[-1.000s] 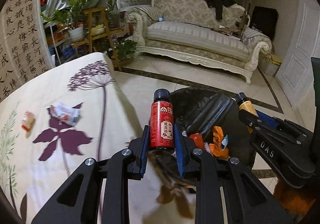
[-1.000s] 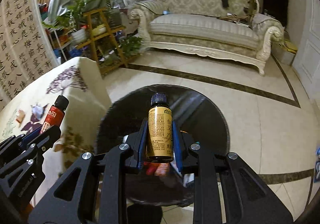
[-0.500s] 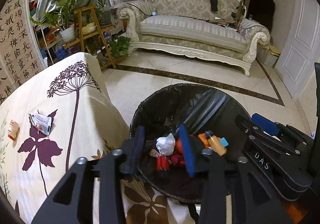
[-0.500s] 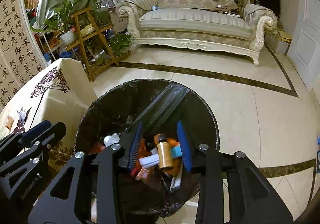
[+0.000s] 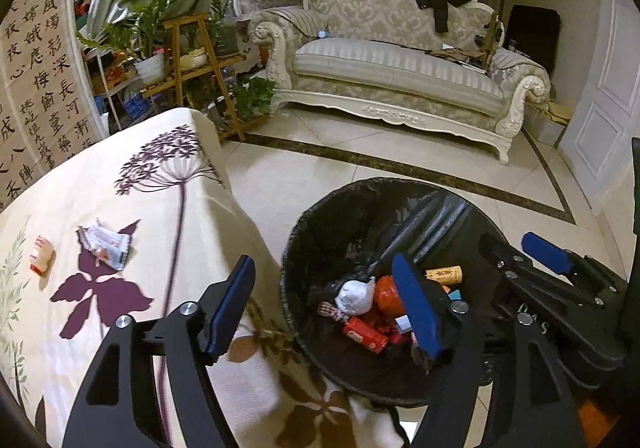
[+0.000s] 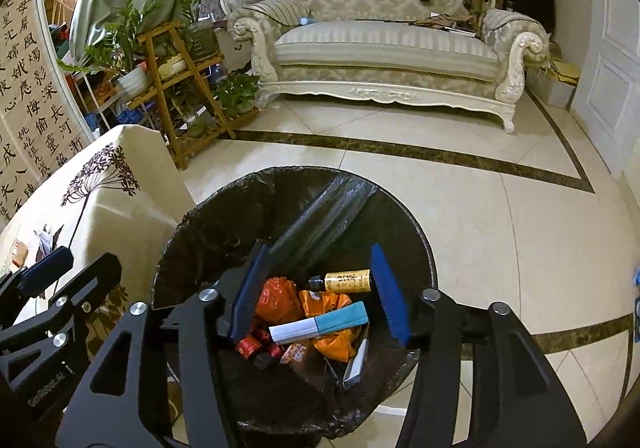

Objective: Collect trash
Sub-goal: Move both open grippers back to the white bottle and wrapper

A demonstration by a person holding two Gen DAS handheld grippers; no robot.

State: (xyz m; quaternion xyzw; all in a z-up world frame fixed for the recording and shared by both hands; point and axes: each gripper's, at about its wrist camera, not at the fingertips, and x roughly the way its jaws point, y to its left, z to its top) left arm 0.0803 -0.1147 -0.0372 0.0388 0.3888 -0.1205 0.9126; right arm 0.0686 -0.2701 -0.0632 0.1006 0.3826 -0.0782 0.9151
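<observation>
A bin lined with a black bag (image 5: 360,184) (image 6: 280,172) stands on the floor beside the table. My left gripper (image 5: 322,260) hangs over its near rim, jaws opening, nothing between them. My right gripper (image 6: 319,248) hovers above the bin's middle, jaws also opening and empty. A yellow-labelled bottle (image 6: 348,281) (image 5: 444,274) lies on the rubbish inside. A red labelled bottle (image 5: 366,334) lies lower, among orange wrappers. On the table a crumpled wrapper (image 5: 106,244) and a small packet (image 5: 40,260) lie to the left.
The table (image 5: 120,176) has a cream cloth with purple flower prints. Its corner is close to the bin. Beyond lie tiled floor (image 6: 500,208), an ornate sofa (image 5: 392,64), a wooden plant stand (image 5: 192,60) and a white door (image 5: 604,96) at the right.
A second ago each gripper was shut on a bottle above the bin. Both let go, the bottles dropped into the bin, and the jaws have kept widening.
</observation>
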